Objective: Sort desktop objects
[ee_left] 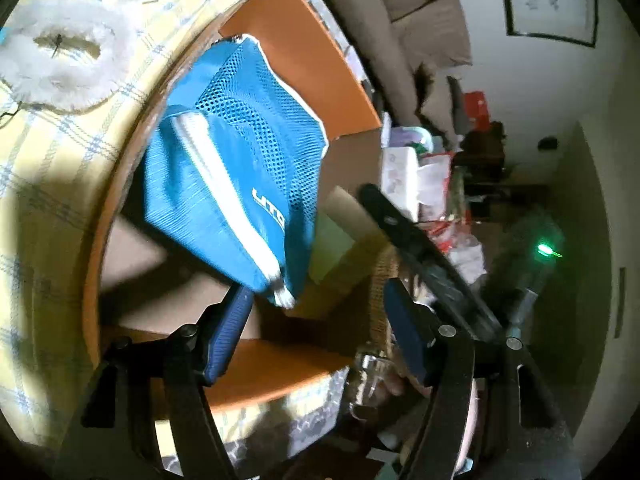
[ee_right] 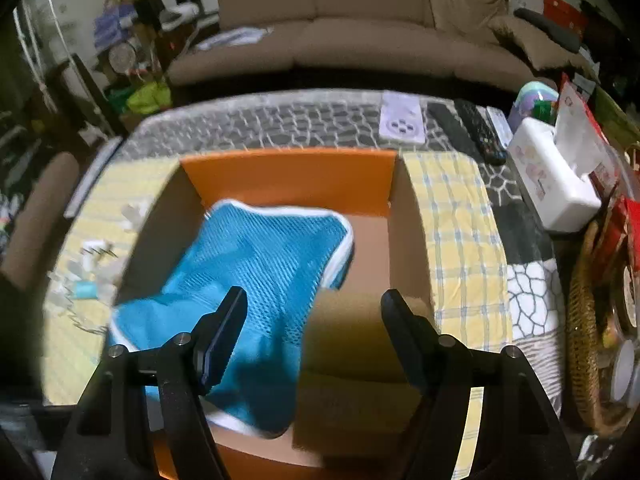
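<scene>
You're working in dim, uneven indoor light. Both fisheye views fade to black at the rims and bend straight edges. The blue mesh bag [ee_left: 236, 184] is smeared by motion blur in both views. Left of it in the left wrist view, the yellow checked cloth [ee_left: 48, 152] is brightly lit, with soft shadow patches below.

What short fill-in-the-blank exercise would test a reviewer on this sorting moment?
1. The mesh pouch is coloured ____.
2. The pouch lies inside the ____-flapped cardboard box.
3. The white tissue box sits to the ____ of the cardboard box in the right wrist view.
4. The right gripper has its jaws ____.

Missing words: blue; orange; right; open
</scene>
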